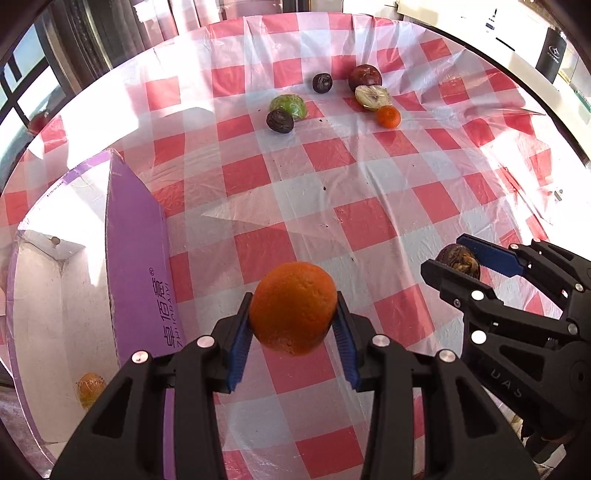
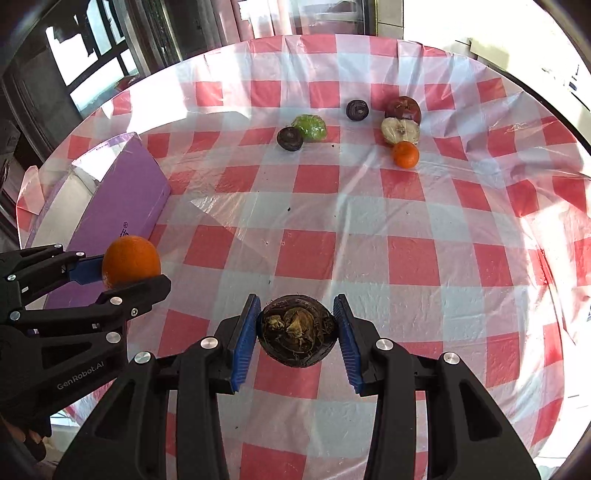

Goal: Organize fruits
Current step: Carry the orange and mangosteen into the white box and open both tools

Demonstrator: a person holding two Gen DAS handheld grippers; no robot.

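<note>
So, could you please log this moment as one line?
left gripper: shut on orange | right gripper: shut on dark fruit | purple box: holds one fruit | six fruits left

Left side: purple box wall stands close beside the loaded left gripper.
Middle: bare checked tablecloth.
Far end: fruit cluster blocks.

A red-and-white checked cloth under a clear plastic sheet covers the table, wrinkled toward the right of both views; dark window frames sit at the upper left of the left wrist view, and again at the upper left in the right wrist view; pale curtains hang along the top centre; a black panel with a white emblem stands at the upper right edge, beside white papers.
</note>
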